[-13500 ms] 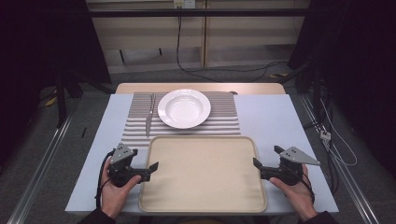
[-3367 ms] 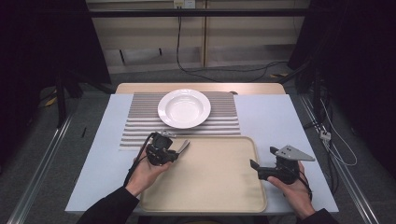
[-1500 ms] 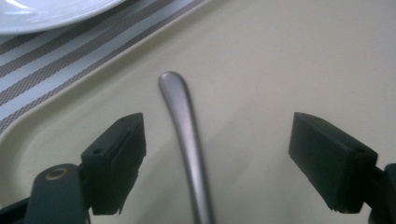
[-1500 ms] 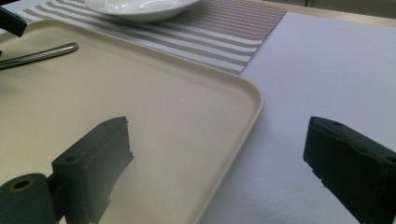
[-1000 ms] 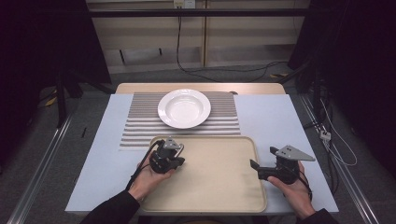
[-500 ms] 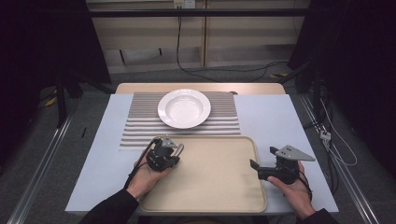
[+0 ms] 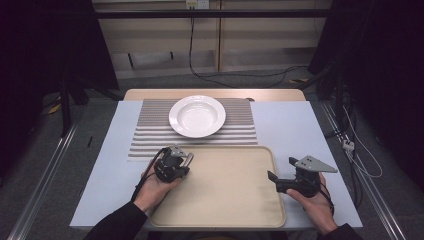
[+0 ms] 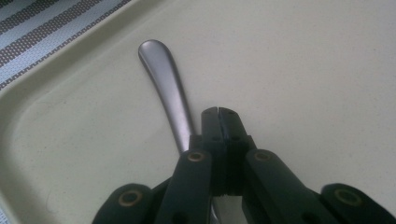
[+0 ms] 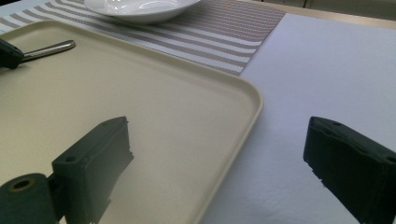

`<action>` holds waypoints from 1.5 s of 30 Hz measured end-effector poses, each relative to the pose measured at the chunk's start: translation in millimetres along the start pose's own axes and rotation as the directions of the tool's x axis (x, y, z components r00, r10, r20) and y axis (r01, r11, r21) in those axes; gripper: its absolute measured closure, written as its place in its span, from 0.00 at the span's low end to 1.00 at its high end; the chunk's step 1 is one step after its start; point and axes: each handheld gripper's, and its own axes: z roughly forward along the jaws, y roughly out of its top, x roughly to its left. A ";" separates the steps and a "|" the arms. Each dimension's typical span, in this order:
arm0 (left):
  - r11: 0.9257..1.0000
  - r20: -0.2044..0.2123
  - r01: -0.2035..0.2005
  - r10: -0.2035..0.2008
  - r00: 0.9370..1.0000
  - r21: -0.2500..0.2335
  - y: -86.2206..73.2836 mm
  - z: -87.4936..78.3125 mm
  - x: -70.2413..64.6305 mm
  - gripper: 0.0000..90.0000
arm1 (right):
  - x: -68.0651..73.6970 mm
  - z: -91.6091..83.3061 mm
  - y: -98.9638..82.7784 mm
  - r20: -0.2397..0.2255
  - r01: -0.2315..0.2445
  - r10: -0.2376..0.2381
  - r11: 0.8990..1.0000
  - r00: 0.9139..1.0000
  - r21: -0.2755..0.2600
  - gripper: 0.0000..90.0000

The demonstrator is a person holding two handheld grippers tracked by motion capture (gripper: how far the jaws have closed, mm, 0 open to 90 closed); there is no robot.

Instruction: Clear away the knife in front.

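A piece of metal cutlery (image 8: 166, 79) lies on the beige tray (image 7: 225, 200) near its far left corner. Only its rounded handle shows, and its head is hidden. My left gripper (image 8: 218, 112) is shut, and the handle comes out from under its left jaw; the jaws seem to pinch it low down. In the high view the left gripper (image 7: 182, 162) sits at that corner. From the right gripper view, the handle (image 9: 49, 48) sticks out of the left gripper's tip. My right gripper (image 9: 217, 135) is open and empty over the tray's right rim (image 9: 243, 107).
A white plate (image 7: 197, 116) stands on a striped placemat (image 7: 150, 135) beyond the tray. The tray rests on a white table (image 7: 295, 125). In the high view my right gripper (image 7: 271, 176) hovers at the tray's right edge.
Since the oldest frame the cutlery has gone from the mat left of the plate onto the tray, carried by the left gripper. Over the last second nothing has visibly moved.
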 end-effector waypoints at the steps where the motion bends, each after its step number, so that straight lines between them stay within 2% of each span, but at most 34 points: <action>1: 1.000 -0.001 0.005 -0.005 1.000 -0.001 -0.1 0.0 0.6 1.00 | 0.1 0.0 0.0 0.000 -0.001 0.001 1.000 1.000 0.000 0.08; 8: 1.000 -0.005 0.012 -0.012 1.000 -0.003 -0.8 -0.4 2.8 1.00 | 0.0 0.1 0.0 -0.001 -0.001 0.001 1.000 1.000 0.001 0.08; 14: 1.000 -0.039 0.009 -0.009 0.999 0.006 -1.3 -1.7 4.1 1.00 | -0.1 0.2 0.1 0.000 0.000 0.000 1.000 1.000 0.000 0.08; 24: 1.000 -0.044 0.020 -0.020 0.999 0.010 -2.8 -3.3 8.9 1.00 | 0.0 0.3 0.1 0.000 0.000 0.000 1.000 1.000 0.001 0.08; 34: 0.999 -0.045 0.051 -0.051 0.998 0.009 -4.5 -4.9 16.5 1.00 | -0.1 0.5 0.2 -0.002 0.000 0.000 1.000 1.000 0.001 0.08; 39: 0.998 -0.053 0.055 -0.054 0.997 0.016 -5.5 -6.2 18.6 1.00 | -0.2 0.6 0.2 -0.002 -0.001 0.001 1.000 1.000 0.002 0.08; 41: 0.998 -0.041 0.069 -0.068 0.997 0.014 -6.0 -6.5 20.6 1.00 | -0.2 0.6 0.2 -0.002 0.000 0.000 1.000 1.000 0.001 0.08; 45: 0.997 -0.050 0.074 -0.073 0.996 0.013 -7.9 -7.9 21.5 1.00 | 0.0 0.6 0.3 -0.004 0.000 0.000 1.000 1.000 0.001 0.08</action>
